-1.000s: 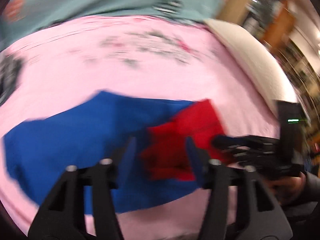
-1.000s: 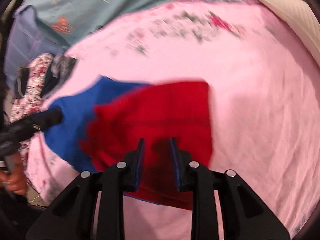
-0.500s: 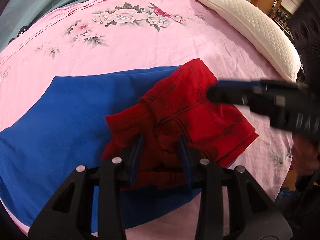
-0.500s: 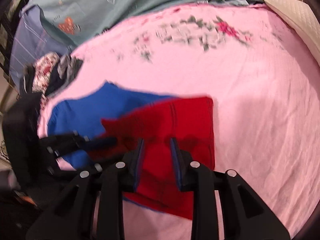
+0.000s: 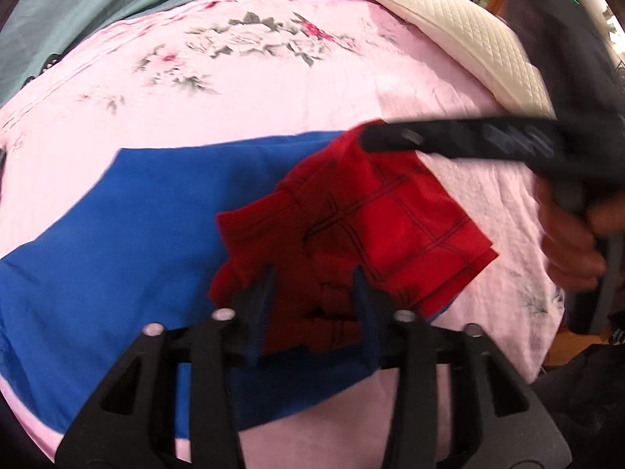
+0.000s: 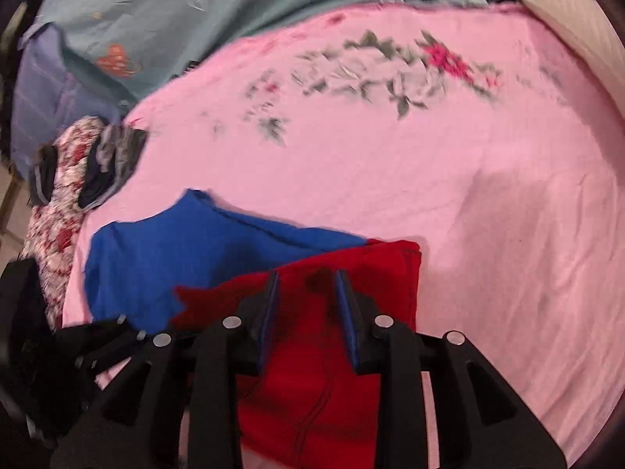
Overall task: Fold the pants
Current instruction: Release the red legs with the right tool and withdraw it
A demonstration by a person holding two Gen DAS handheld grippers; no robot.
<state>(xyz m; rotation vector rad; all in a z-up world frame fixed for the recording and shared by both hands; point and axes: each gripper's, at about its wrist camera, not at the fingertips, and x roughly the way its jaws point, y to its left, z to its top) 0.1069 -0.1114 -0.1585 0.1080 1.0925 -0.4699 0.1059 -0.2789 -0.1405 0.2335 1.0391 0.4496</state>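
Red pants point(image 5: 375, 226) with dark check lines lie bunched on a blue cloth point(image 5: 129, 234) on the pink bed. My left gripper point(image 5: 312, 285) is open, its fingers either side of the crumpled near end of the pants. In the right wrist view the red pants point(image 6: 351, 336) lie under my right gripper point(image 6: 306, 289), which is open above their upper edge. The right gripper also shows in the left wrist view point(image 5: 367, 138), its tip at the pants' far corner.
The pink floral bedsheet point(image 5: 273, 90) covers the bed. A white quilted pillow point(image 5: 461, 43) lies at the far right. A teal blanket point(image 6: 195, 11) lies at the back. A heap of patterned clothes point(image 6: 66, 179) sits at the left edge.
Both grippers have moved closer over the red pants. The right gripper's tip has shifted toward the pants' far corner. The left gripper's fingers have opened a little.
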